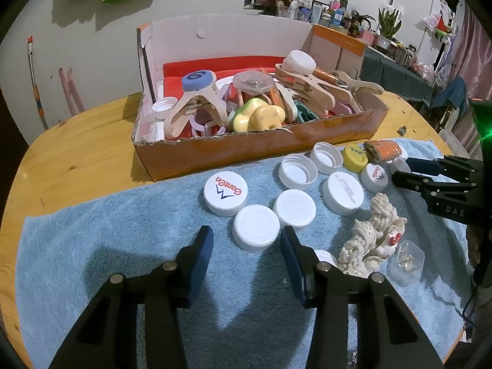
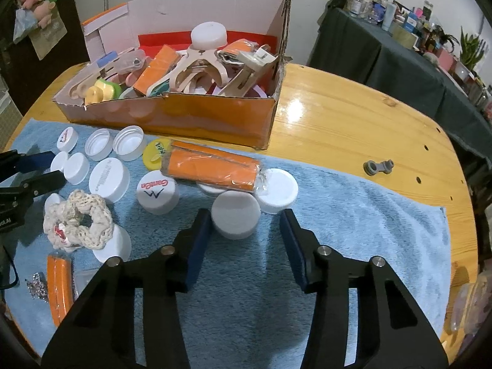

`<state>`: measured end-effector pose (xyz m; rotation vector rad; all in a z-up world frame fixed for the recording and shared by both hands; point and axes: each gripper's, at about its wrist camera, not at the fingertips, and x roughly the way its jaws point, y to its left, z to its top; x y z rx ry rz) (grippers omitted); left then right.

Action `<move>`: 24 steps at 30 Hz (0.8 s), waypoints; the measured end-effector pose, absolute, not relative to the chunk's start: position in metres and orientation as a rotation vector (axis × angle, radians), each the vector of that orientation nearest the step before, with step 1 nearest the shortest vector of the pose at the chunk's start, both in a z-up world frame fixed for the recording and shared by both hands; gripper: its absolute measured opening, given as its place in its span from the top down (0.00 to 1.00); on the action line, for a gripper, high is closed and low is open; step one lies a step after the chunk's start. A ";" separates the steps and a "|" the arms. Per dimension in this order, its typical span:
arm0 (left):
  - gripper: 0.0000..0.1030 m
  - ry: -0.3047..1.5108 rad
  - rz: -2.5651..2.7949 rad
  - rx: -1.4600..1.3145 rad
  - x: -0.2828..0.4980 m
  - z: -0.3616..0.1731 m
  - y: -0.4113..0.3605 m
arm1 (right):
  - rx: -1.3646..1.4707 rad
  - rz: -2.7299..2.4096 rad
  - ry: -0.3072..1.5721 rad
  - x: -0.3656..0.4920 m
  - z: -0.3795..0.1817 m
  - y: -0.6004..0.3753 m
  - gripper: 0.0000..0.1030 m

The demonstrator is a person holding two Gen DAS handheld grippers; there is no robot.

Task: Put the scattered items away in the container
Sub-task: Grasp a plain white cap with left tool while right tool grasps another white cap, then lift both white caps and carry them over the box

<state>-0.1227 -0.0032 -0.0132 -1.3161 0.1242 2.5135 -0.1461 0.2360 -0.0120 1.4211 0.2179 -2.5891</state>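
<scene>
Right up close in both views we've got our own black claws with blue pads, parked over the blue towel (image 1: 92,246). Our left claw (image 1: 247,241) is spread around a plain white cap (image 1: 255,232), one pad seems to be brushing its rim and the other is clear of it, so nothing's gripped yet. Same deal on the other side: our right claw (image 2: 246,224) straddles a second white cap (image 2: 236,215), one pad right at its edge and the other apart. So we reckon we're at the pick-up step, two caps at once. Next move needs both claws to close squarely on the cap walls, lift clean, and carry over to the orange cardboard box (image 1: 246,150), which sits on the wooden counter (image 1: 77,153) just behind the towel and is already piled with clips and toys. Loads of caps are left, so we're maybe midway. Only the left view shows the clear plastic case (image 1: 407,259) by the knitted scrunchie (image 1: 373,235); only the right view shows the grey fitting (image 2: 378,166) on bare wood and the long orange packet (image 2: 212,169) lying across some caps.
</scene>
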 end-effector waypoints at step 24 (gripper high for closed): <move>0.69 0.061 2.497 -1.309 -0.120 -0.008 -0.007 | 1.387 -2.593 0.203 -0.141 -0.007 0.236 0.70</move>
